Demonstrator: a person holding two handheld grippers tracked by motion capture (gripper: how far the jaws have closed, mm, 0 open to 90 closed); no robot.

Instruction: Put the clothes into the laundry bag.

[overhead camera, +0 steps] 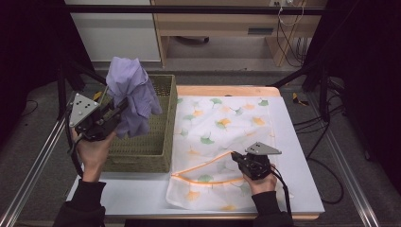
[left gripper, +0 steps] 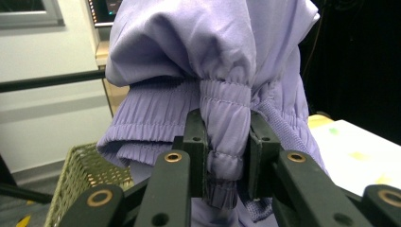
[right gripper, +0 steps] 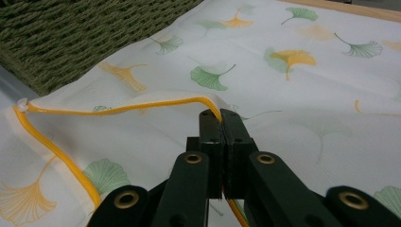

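Closest to us, the right tongs sit low on the surface, clamped tight on the orange zipper edge of the mesh laundry bag; in the right gripper view we can see the 2 black jaws pressed together with the orange piping pinched between them and the upper lip of the bag lifted a bit, so the mouth gapes toward the basket side; the bag itself is white with green and yellow ginkgo leaves and lies flat across most of the surface, its near corner close to the front edge.

A bit further out on the left, the left tongs are up in the air over the green woven basket, holding a lilac garment; in the left gripper view we get a good look, the jaws are narrowed around a bunched elastic cuff or waistband, pads squeezing it from both sides, and the rest of the fabric puffs out above and drapes down past them; in the high view the garment hangs clear above the basket's open top, not touching the bag.

The basket stands just beside the bag's left edge, touching or nearly so; behind all that we see a wooden desk and some cables on the floor.
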